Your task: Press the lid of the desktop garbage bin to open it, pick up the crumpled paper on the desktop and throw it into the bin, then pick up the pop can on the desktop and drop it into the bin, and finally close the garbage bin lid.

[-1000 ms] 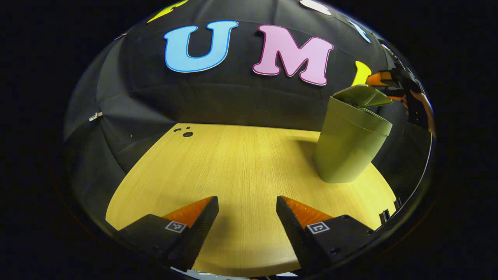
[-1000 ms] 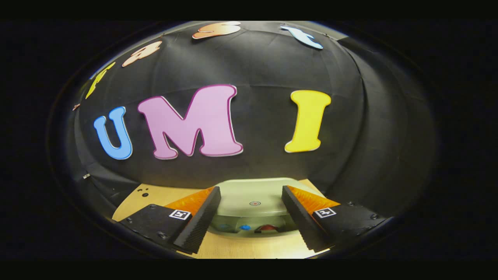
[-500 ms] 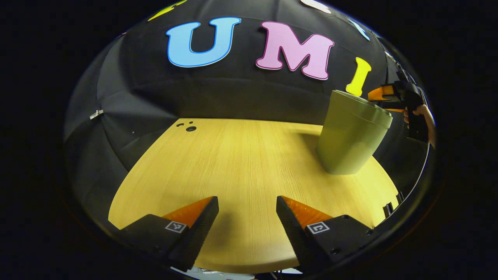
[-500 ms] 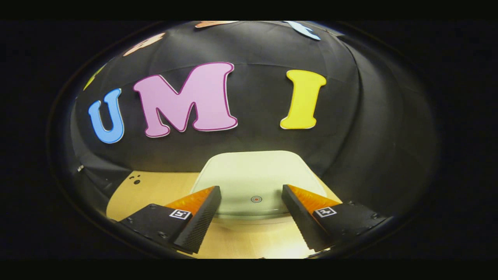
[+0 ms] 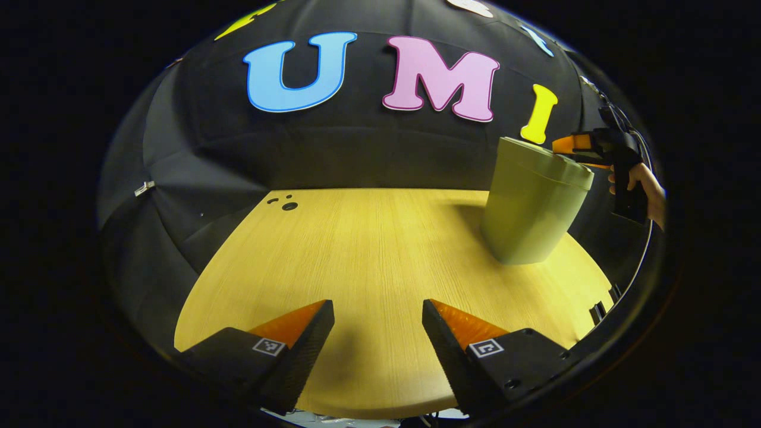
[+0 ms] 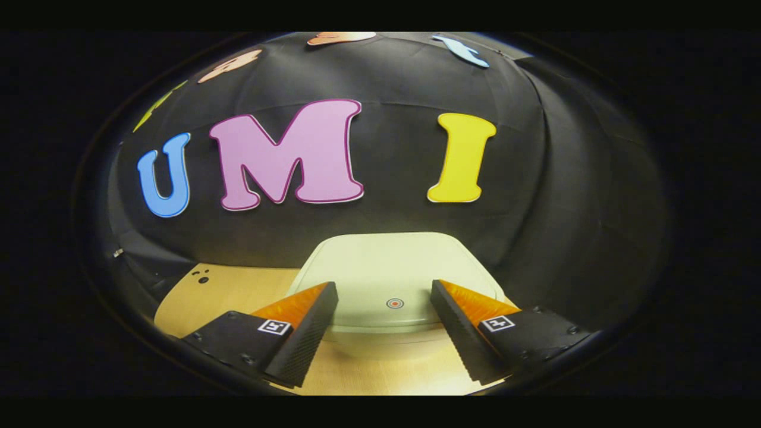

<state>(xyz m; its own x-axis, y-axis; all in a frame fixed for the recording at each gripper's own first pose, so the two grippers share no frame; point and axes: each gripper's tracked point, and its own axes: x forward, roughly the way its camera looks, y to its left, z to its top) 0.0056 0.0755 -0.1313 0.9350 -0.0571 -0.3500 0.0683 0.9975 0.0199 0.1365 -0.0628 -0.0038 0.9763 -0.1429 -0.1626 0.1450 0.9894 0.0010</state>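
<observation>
Last step, closing the lid, apparently done: flat on the bin at far right of the table, right gripper over its near edge, left gripper low, both jaws apart and empty; next, withdrawing clear.

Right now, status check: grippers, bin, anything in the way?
Left gripper open, empty, over bare table. Right gripper open, empty, above bin lid. Bin upright, lid down flat. Nothing in the way.
</observation>
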